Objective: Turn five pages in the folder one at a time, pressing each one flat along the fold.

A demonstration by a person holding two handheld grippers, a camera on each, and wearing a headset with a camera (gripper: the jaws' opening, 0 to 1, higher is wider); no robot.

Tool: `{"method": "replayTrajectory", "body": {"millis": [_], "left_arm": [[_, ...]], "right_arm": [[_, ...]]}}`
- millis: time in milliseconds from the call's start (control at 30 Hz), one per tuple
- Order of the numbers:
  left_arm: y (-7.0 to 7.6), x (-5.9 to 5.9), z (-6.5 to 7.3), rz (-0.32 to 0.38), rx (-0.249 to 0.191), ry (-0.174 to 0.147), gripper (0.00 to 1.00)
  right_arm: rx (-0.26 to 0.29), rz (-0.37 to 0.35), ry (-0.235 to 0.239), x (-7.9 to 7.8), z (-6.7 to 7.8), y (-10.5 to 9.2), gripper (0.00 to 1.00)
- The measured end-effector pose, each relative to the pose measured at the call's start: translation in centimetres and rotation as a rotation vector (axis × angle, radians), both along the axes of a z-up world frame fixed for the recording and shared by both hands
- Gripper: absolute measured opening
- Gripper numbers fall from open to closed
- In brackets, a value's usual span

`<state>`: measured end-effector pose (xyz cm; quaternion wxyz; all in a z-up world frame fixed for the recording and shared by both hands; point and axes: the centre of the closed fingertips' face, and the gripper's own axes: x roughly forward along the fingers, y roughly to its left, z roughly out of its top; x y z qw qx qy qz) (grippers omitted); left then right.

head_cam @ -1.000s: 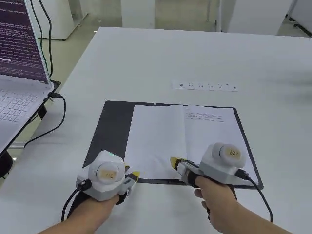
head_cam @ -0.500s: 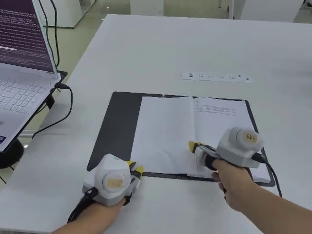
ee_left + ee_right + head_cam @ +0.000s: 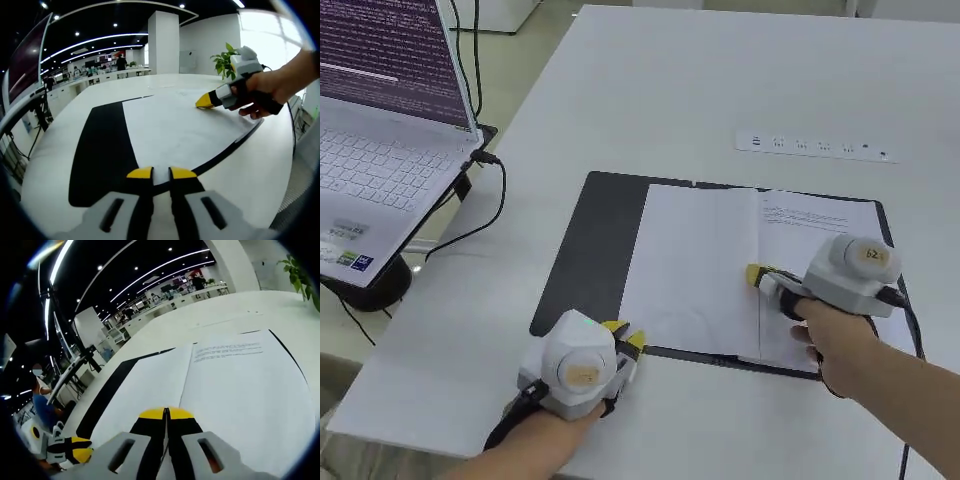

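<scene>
The black folder point(image 3: 590, 250) lies open on the white table, with a blank white page point(image 3: 695, 265) to the left of the fold and a page with a few printed lines point(image 3: 815, 225) to the right. My right gripper point(image 3: 757, 275) is shut with nothing in it, its yellow tips resting on the paper at the fold point(image 3: 185, 375). In its own view, the right gripper point(image 3: 166, 413) has its tips touching. My left gripper point(image 3: 625, 337) sits at the folder's near edge, just off the blank page. There the left gripper point(image 3: 161, 173) holds nothing and shows a narrow gap between its jaws.
An open laptop point(image 3: 380, 100) stands on a stand at the far left, and its cable point(image 3: 495, 200) trails onto the table. A white power strip point(image 3: 815, 147) lies beyond the folder. The table's left edge point(image 3: 450, 260) runs close to the folder.
My right gripper has slid along the fold, away from the page's near edge toward its middle. The left gripper stays at the folder's near edge. The head camera has shifted.
</scene>
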<state>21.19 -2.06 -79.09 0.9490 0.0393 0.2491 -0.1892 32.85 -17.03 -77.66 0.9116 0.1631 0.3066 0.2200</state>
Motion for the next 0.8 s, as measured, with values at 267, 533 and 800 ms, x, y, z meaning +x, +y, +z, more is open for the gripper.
{"method": "replayTrajectory", "body": {"millis": [267,533,800], "left_arm": [[0.0,0.0,-0.1,0.002,-0.002,-0.007,0.11],[0.0,0.0,0.0,0.004,-0.002,-0.014,0.11],[0.1,0.0,-0.1,0.008,-0.008,-0.019,0.11]], "right_arm": [[-0.005,-0.011,-0.048,2.7,0.4,0.2,0.0],[-0.011,-0.028,-0.072,4.8,0.9,0.5,0.0],[-0.028,-0.033,-0.098,7.4,1.0,0.4,0.0]]}}
